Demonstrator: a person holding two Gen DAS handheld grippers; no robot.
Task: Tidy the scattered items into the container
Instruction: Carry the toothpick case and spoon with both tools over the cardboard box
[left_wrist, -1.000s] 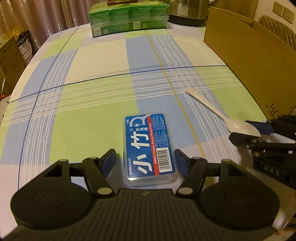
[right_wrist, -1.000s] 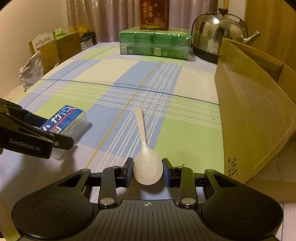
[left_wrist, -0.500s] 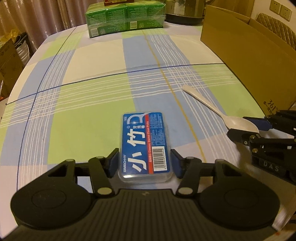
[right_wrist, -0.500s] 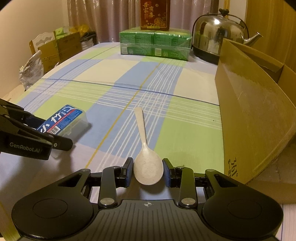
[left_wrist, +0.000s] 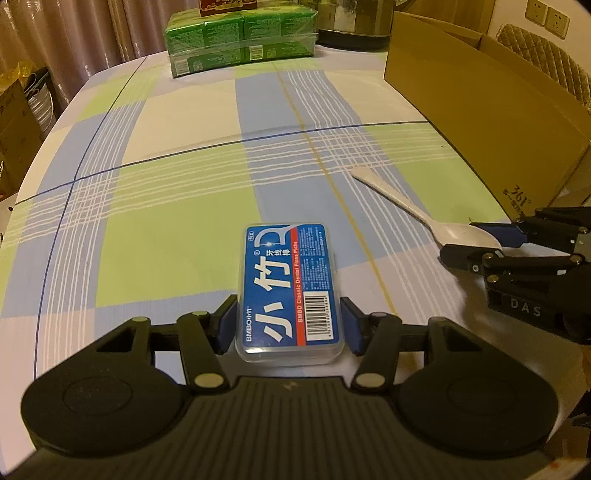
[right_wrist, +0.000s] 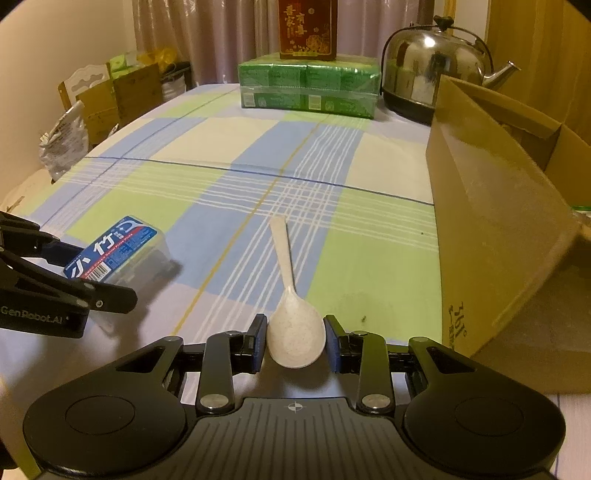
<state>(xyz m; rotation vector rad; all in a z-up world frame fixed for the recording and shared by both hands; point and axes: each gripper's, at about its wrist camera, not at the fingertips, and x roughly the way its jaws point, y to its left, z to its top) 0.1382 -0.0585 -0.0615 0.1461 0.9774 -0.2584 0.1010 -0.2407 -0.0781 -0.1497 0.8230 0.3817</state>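
Floss-pick box (left_wrist: 290, 291) lying on checked tablecloth (left_wrist: 166, 221), left gripper (left_wrist: 290, 325) clamping its sides, right gripper (right_wrist: 295, 341) pinching spoon (right_wrist: 291, 317) bowl, cardboard box (right_wrist: 498, 229) standing just beside.

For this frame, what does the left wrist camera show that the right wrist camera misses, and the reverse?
Only the left wrist view: wall sockets and a quilted chair back behind the box.

Only the right wrist view: the whole steel kettle, a red carton on the green packs, and a white bag beside the table.

Both: the blue-labelled clear floss pick box between the left gripper pads, the white plastic spoon bowl between the right gripper pads, the brown cardboard box, the green packs, and the checked tablecloth.
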